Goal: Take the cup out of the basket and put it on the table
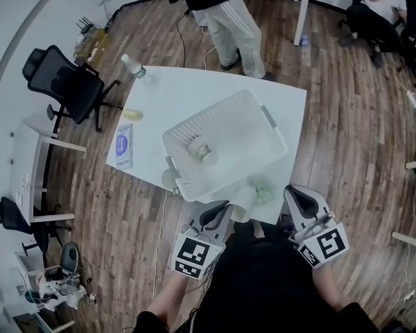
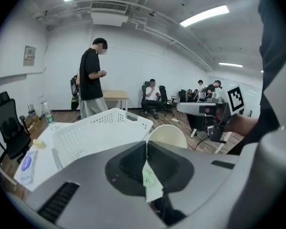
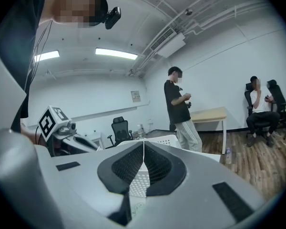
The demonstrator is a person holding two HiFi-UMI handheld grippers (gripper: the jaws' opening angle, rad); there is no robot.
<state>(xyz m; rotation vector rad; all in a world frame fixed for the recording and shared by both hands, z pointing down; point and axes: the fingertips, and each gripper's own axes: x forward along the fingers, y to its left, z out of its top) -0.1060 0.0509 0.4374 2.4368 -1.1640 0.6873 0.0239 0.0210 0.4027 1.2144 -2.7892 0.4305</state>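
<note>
White table [image 1: 194, 82] on a wood-plank floor, with a white perforated plastic basket [image 1: 208, 113] set askew over its middle, grid walls, grey handles at both ends. Inside the basket lies a small round item with greenish print [image 1: 202, 149]; what kind, I cannot tell. The cup [image 1: 244, 201], cream and smooth, is on the table at the near edge, just outside the basket's near corner, with a pale green crumpled thing [image 1: 263, 188] just beside it. Left gripper [image 1: 220, 208] is low at that edge near the cup, its jaws pressed together on nothing, and the cup's rounded side [image 2: 167, 135] shows just past its tips. Right gripper [image 1: 292, 191] is on the other side of the cup, jaws likewise closed and empty. Left side of the table: clear bottle [image 1: 135, 68], yellow lump [image 1: 132, 114], blue-and-white packet [image 1: 123, 144], and a pale disc [image 1: 170, 179] at the edge. The strip of table between basket and near edge is narrow; the far side is bare. Beyond are a black office chair [image 1: 62, 82] and a standing person [image 1: 225, 19], both well apart from the grippers.
</note>
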